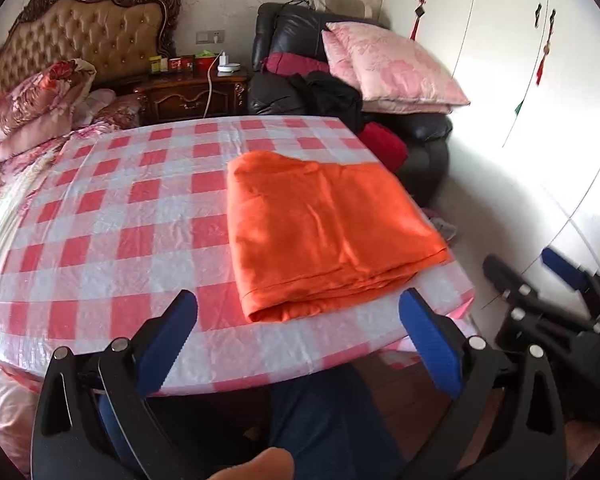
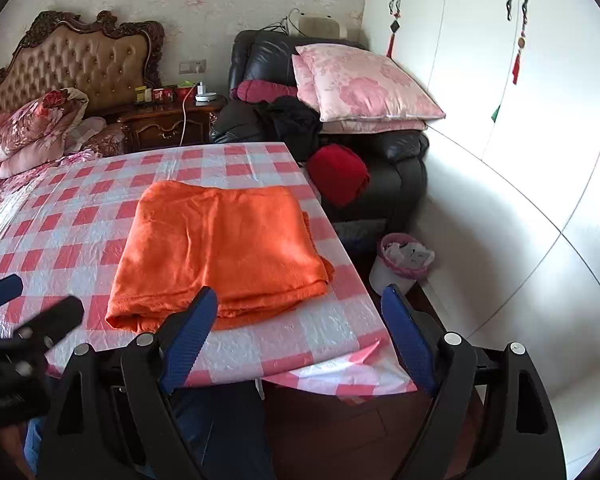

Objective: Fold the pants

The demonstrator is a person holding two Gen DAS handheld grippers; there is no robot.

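Left claw [image 1: 298,308] wide open, empty; right claw [image 2: 300,306] likewise, apparently.

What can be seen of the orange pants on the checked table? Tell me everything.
The orange pants lie folded into a flat, roughly rectangular stack of several layers, in soft, slightly creased cloth. The layered edges show on the near side, with a rounded fold at the near left corner. They rest on the red-and-white checked tablecloth, near its right edge. Nothing else touches them: the left gripper and right gripper both stand open, clear of the cloth.
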